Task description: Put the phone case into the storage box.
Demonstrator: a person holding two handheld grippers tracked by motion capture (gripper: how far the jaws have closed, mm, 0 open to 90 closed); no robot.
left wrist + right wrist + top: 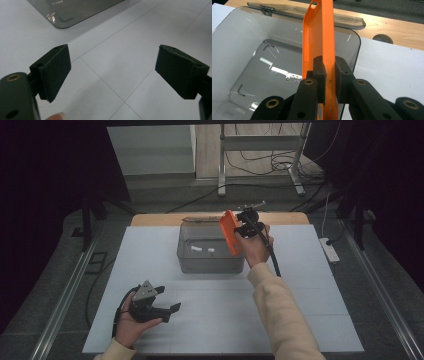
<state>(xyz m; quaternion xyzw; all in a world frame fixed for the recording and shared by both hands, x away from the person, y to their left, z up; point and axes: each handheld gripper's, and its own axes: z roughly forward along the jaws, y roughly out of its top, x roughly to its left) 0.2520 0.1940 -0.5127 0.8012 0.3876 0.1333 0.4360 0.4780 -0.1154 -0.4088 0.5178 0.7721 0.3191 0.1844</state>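
Table [300,320] under white sheeting spreads across the high view, wooden edge at the far side. Mid-table sits a clear plastic box [210,262], its hinged lid [294,13] flipped back onto the wood. Over the box's right rim, the right gripper [330,72] clamps an orange phone case [319,37] by its edge, the case standing upright above the open box. Down at the near left, the left gripper [112,72] rests low over the sheet, jaws spread wide, nothing between them.

high cam overhead, gripper cams close, all share box [210,251]
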